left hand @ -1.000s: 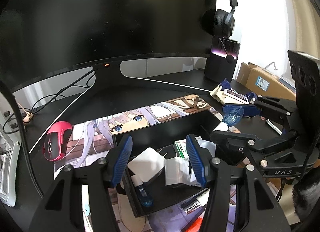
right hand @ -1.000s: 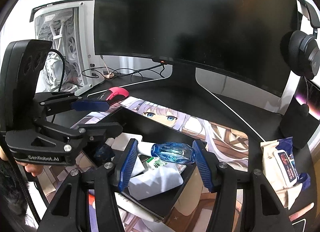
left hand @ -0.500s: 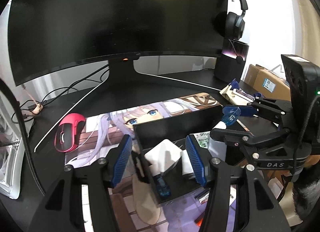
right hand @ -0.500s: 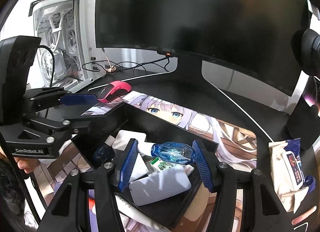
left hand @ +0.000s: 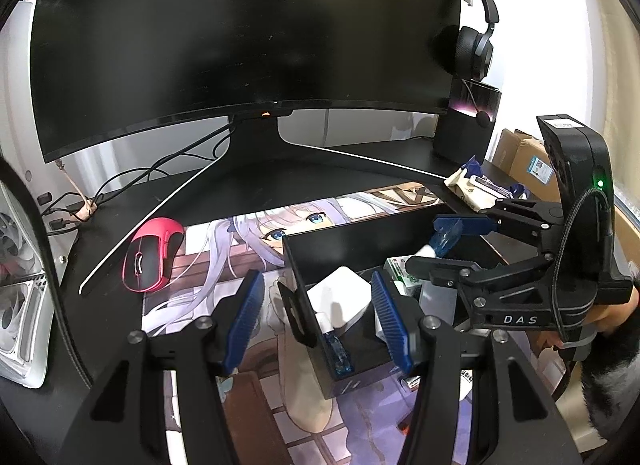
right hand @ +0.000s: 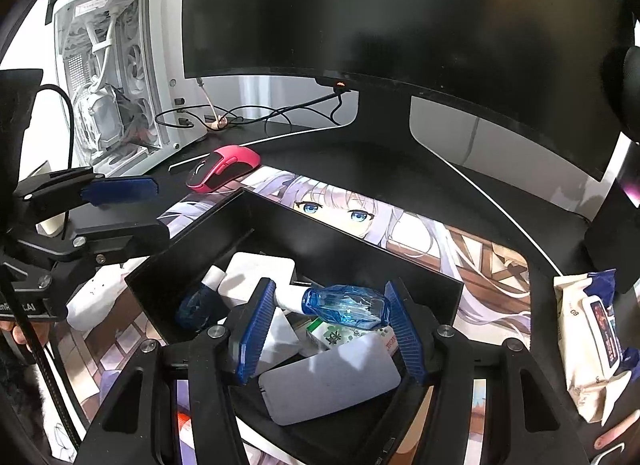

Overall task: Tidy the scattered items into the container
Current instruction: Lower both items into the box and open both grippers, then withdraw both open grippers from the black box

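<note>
A black open box [right hand: 352, 243] stands on the printed desk mat and holds a white charger block [right hand: 256, 277], a green-and-white carton [right hand: 334, 339], a grey pouch [right hand: 332, 383] and a dark blue bottle [right hand: 194, 307]. My right gripper [right hand: 330, 327] is shut on a clear blue spray bottle [right hand: 344, 305], held over the box. My left gripper [left hand: 316, 323] is open, its fingers astride the box's left end wall [left hand: 316, 329]. The right gripper with the bottle [left hand: 444, 239] shows in the left wrist view.
A red mouse [left hand: 150, 259] lies left of the box. A wipes pack [right hand: 592, 345] lies at the right. A curved monitor [left hand: 248, 37], its stand, cables, a white PC case [right hand: 108, 81] and a headset on a speaker [left hand: 472, 121] stand behind.
Both grippers have drawn back and left; the box now sits further right in the left wrist view. The right gripper still holds the blue bottle over the box.
</note>
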A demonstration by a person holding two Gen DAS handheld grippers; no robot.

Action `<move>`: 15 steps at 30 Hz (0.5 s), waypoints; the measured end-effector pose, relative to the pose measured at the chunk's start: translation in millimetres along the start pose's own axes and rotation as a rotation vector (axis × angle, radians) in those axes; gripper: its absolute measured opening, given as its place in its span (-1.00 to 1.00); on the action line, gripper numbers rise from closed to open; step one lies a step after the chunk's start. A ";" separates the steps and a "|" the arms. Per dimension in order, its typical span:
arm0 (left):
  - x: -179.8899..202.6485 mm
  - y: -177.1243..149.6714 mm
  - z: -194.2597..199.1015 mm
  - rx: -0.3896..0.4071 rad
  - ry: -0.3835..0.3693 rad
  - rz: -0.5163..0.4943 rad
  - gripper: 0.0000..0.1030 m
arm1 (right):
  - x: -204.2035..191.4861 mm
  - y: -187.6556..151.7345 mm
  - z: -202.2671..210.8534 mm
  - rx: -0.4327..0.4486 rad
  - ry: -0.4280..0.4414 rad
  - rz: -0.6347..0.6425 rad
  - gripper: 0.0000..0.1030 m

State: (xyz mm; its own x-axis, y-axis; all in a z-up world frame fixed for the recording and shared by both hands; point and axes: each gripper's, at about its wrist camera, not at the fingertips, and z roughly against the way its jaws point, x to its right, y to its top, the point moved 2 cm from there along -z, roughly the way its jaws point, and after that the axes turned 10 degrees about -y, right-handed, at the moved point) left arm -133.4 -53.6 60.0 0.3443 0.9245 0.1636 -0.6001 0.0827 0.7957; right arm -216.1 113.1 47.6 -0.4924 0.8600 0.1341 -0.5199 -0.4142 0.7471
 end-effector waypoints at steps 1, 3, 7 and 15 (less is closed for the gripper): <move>0.6 0.1 0.6 0.002 -0.001 -0.001 0.08 | -0.2 0.3 0.8 -0.001 -0.003 0.000 0.17; 1.8 0.6 1.7 0.004 0.000 -0.003 0.08 | 0.2 0.1 4.3 0.004 -0.016 0.003 0.32; 4.4 0.5 4.2 0.006 0.002 -0.008 0.08 | 2.0 0.7 12.1 0.032 -0.045 -0.003 0.64; 9.9 -0.6 11.1 0.014 0.006 -0.011 0.09 | 7.0 -1.7 22.6 0.045 -0.071 -0.014 0.81</move>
State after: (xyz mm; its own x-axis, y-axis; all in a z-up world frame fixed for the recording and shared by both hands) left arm -121.7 -48.6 67.6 0.3468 0.9256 0.1515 -0.5862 0.0878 0.8054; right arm -203.0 126.5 62.0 -0.4343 0.8849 0.1682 -0.4932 -0.3899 0.7777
